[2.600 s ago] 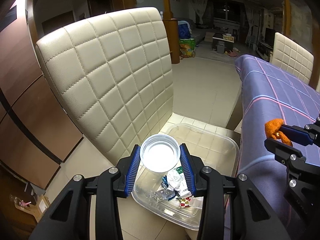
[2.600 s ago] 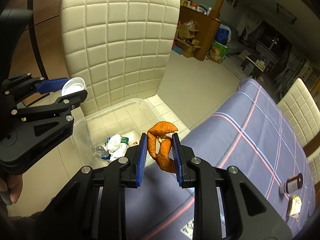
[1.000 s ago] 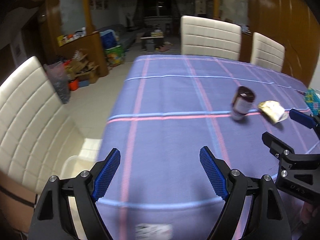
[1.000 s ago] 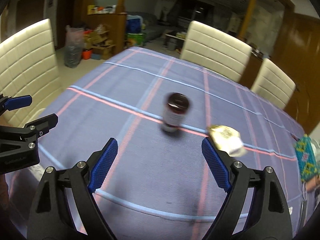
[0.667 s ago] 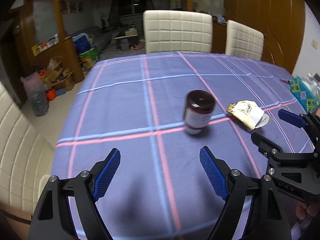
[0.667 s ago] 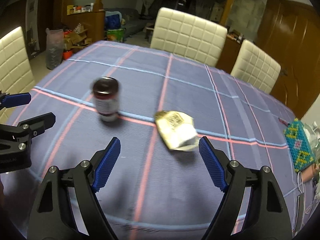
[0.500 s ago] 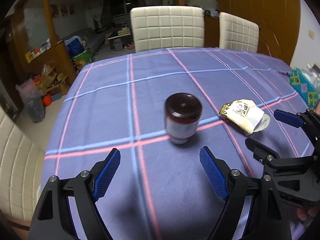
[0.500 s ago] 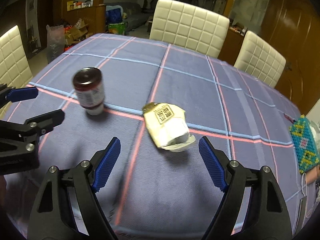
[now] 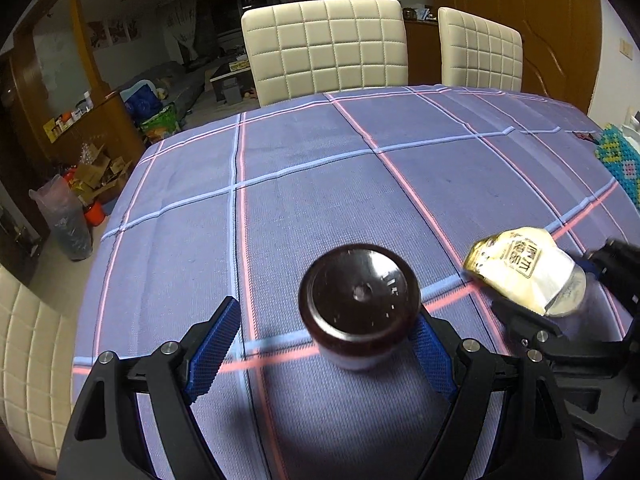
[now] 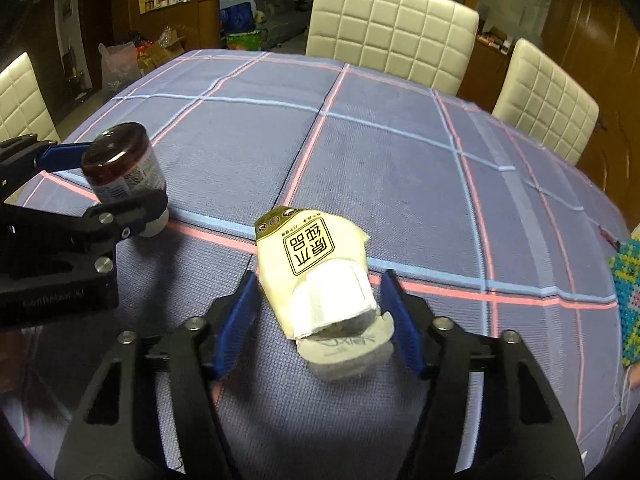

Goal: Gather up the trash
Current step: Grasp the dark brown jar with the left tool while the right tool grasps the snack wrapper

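A dark brown bottle (image 9: 358, 306) with a white label stands upright on the purple checked tablecloth (image 9: 312, 168). My left gripper (image 9: 320, 344) is open, its blue pads on either side of the bottle; the right pad looks close to or touching it. The bottle also shows in the right wrist view (image 10: 128, 176). A crumpled cream wrapper with black characters (image 10: 320, 276) lies on the cloth. My right gripper (image 10: 318, 320) is open around the wrapper, with gaps on both sides. The wrapper also shows in the left wrist view (image 9: 524, 270).
Cream quilted chairs (image 9: 326, 46) stand along the table's far side, another (image 10: 24, 96) at the left end. A beaded mat (image 10: 630, 296) lies at the right table edge. Boxes and bags (image 9: 92, 176) sit on the floor beyond the left end.
Both grippers let go of the cup and orange peel over the bin, swung to the table, and advanced: the left now straddles the bottle, the right straddles the wrapper.
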A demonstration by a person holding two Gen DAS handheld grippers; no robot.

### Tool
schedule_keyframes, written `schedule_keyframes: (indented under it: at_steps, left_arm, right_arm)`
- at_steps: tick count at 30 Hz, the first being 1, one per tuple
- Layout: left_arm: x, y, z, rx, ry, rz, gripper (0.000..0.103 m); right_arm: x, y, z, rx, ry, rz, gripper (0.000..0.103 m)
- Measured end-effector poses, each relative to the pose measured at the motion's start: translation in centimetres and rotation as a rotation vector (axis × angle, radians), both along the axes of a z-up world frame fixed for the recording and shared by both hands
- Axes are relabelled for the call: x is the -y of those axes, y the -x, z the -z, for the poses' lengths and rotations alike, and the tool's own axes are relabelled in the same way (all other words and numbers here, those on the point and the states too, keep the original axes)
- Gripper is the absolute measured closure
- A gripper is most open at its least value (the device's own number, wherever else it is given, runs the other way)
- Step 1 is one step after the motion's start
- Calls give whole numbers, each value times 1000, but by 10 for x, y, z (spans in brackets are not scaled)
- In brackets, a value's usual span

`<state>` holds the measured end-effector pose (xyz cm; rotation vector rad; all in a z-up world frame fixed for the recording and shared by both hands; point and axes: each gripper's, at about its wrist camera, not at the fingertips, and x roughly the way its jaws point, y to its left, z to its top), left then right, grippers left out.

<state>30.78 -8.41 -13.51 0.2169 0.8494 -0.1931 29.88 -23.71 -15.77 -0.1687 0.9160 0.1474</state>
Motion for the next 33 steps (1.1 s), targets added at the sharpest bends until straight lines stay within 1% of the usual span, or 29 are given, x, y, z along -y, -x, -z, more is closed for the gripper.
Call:
schedule_keyframes:
  at_steps: [1,3,5,6,7,9,12,16,23,33]
  left_arm:
    - [0,0,-1,4,8,6,23]
    - [-1,4,-4,24,16,13,24]
    - [-2,9,-8,43,23,29,25]
    - [-1,11,-9,48,26,35,35]
    - [0,14,-10,40,31,50,49]
    - [1,16,-10,20,38,67,59]
    - [0,25,-12,43,21,67,59]
    - [-9,38,-19,56,32,66,59]
    - [-26,64,-29,80,18,44,59]
    - [-73,97,-40,106,17,-32,59]
  right_arm:
    - [0,1,-1,3,-4,-1,55]
    - [-1,4,-3,6,-3,-11,65]
    - [-3,8,-5,5,-6,-18,67]
    - [-4,9,-5,3,-8,-19,68]
    - [-6,10,-4,3,-7,-21,68]
    - [-10,16,-6,4,-3,-28,68]
    - [-17,23,-9,15,5,-37,68]
    - [-22,34,-17,26,6,-41,68]
    - [-39,53,-32,50,22,-62,68]
    - [-92,84,-55,97,56,-153,68]
